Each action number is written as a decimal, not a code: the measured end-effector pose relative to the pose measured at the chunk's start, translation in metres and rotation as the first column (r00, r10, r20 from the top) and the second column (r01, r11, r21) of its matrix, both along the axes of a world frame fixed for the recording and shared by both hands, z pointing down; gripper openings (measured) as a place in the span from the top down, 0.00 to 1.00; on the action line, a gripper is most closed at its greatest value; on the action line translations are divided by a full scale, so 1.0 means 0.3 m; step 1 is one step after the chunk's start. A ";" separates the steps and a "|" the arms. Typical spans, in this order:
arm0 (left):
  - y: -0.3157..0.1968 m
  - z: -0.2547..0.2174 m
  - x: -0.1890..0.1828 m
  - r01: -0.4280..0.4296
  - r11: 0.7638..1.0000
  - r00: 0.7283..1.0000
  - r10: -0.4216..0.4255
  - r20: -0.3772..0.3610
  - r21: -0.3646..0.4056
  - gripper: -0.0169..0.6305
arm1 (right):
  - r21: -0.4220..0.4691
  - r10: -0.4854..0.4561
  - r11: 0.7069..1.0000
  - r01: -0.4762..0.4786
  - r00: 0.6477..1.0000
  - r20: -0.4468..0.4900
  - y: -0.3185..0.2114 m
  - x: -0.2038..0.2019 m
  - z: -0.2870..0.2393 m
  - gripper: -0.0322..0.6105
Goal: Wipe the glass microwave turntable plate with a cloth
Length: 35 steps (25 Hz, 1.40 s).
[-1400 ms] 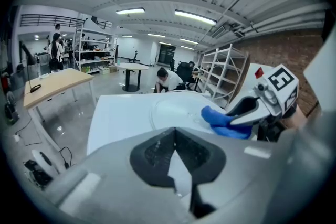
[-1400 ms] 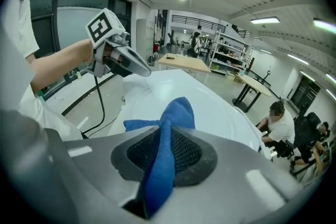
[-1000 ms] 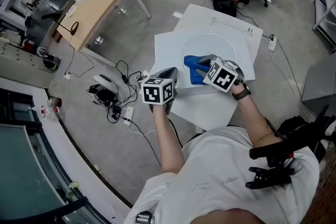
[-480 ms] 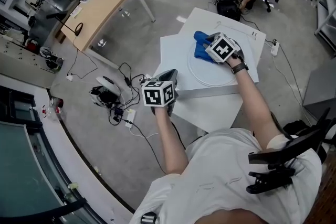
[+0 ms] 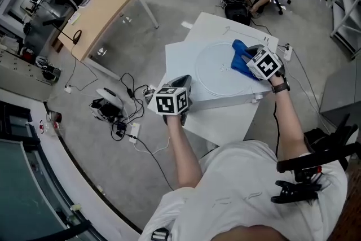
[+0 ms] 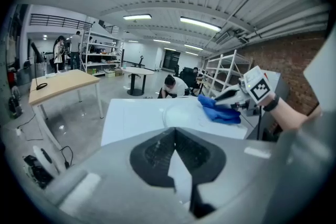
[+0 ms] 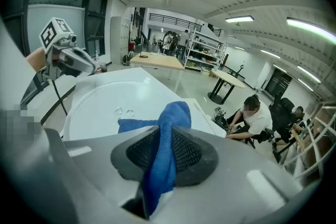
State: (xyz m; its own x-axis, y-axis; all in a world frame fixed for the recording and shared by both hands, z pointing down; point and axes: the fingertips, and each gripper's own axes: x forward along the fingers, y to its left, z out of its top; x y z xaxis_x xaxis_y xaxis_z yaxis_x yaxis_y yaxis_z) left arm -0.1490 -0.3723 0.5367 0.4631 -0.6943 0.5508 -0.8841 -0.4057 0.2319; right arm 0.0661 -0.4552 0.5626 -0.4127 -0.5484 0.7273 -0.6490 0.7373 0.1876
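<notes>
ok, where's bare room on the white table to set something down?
Bare: the near strip of the table between the glass plate and the person, and the margin left of the plate, beyond the left claw. Crowded: the plate's right edge, where the right claw holds the blue cloth.

Plate (image 5: 214, 73) on table (image 5: 223, 118); cloth (image 5: 240, 62) on plate R rim; L hand-held gripper (image 5: 181, 81) at table L edge.

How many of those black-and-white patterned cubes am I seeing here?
2. One cube sits on the left gripper by the table edge; the other on the right gripper, which grips the blue cloth. None seem hidden.
</notes>
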 end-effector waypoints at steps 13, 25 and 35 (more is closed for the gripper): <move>-0.001 -0.003 0.008 -0.016 1.000 1.000 0.016 0.014 -0.014 0.97 | 0.028 -0.348 0.937 0.348 0.937 -0.007 0.377 -0.321 -0.070 0.83; 0.071 -0.036 -0.088 0.058 0.998 0.998 -0.058 0.024 -0.003 0.97 | 0.051 -0.364 0.931 0.362 0.930 0.052 0.157 -0.608 -0.059 0.85; 0.076 -0.037 -0.106 0.078 0.997 0.997 -0.078 0.022 0.004 0.97 | 0.018 -0.171 0.985 0.170 0.984 0.050 -0.046 -0.417 0.027 0.91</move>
State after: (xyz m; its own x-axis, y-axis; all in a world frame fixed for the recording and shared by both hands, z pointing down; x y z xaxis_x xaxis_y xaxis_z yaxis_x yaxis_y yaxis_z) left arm -0.1809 -0.3494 0.5257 0.3955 -0.7294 0.5582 -0.9179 -0.3361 0.2111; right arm -0.0591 -0.4690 0.5708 -0.5377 -0.4768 0.6954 -0.5233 0.8354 0.1682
